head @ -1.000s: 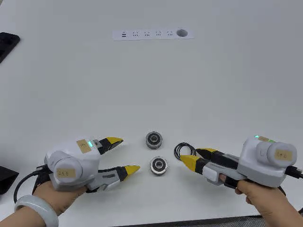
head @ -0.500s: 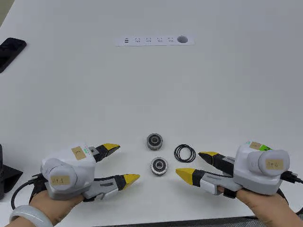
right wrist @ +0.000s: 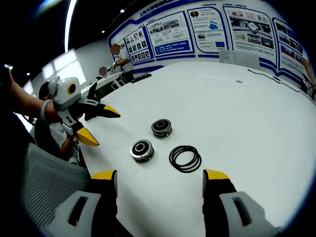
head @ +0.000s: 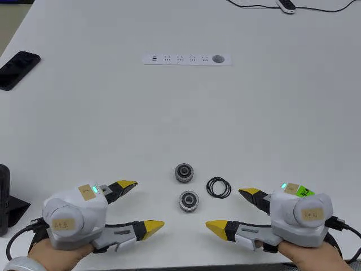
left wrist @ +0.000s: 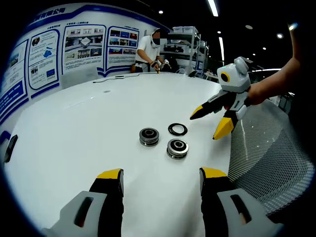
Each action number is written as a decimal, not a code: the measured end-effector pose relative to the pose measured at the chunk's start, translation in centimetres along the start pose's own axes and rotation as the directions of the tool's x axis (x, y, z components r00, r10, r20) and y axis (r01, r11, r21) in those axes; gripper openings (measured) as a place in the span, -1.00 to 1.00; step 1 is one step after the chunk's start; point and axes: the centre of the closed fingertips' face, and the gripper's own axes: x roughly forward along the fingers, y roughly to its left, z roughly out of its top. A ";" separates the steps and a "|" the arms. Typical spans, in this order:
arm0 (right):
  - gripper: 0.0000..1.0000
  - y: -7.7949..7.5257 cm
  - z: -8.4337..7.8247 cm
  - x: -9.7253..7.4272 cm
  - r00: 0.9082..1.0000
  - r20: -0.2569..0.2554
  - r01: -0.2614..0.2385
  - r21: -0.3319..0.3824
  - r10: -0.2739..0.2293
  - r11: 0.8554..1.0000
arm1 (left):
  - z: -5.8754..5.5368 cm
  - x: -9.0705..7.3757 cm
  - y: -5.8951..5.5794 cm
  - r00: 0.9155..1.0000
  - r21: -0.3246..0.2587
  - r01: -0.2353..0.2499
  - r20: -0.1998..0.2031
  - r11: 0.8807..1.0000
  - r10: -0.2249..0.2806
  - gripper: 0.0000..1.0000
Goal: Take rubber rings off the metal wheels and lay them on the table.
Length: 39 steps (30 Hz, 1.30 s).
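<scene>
Two grippers, and both are backing off! A second ago the right gripper (head: pixel 232 210) had its yellow tips right at the rubber rings (head: pixel 218 187). Now it has drawn back toward the person, jaws spread wide and holding nothing. The rubber rings lie flat in a small black stack on the table (head: pixel 113 124), just ahead of the right gripper's far jaw and clear of it. The left gripper (head: pixel 141 206) has eased back too, just as wide open and just as empty. Between the two sets of tips sit the near wheel (head: pixel 189 200) and the far wheel (head: pixel 184 173), both apart from the rings and untouched. My read is that this drop is finished. Whether any rubber is left on either wheel is too small to tell.
</scene>
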 end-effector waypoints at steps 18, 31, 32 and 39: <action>0.64 1.5 -0.4 -0.9 1.000 0.019 0.009 -0.093 -0.008 0.996 | -0.4 -2.2 -1.3 0.998 -0.060 -0.005 0.066 0.998 0.009 0.47; 0.89 1.6 -0.3 -1.2 0.999 0.046 0.015 -0.109 -0.010 0.994 | -0.4 -2.6 -2.1 0.996 -0.058 -0.003 0.089 0.998 0.009 0.68; 0.92 1.5 -0.4 -1.2 0.999 0.046 0.018 -0.110 -0.013 0.994 | -0.4 -2.7 -2.1 0.996 -0.057 -0.006 0.089 0.998 0.011 0.69; 0.98 0.8 -0.8 -1.7 0.999 0.037 0.041 -0.110 -0.037 0.993 | -0.9 -3.3 -1.6 0.997 -0.069 -0.024 0.076 0.997 0.030 0.78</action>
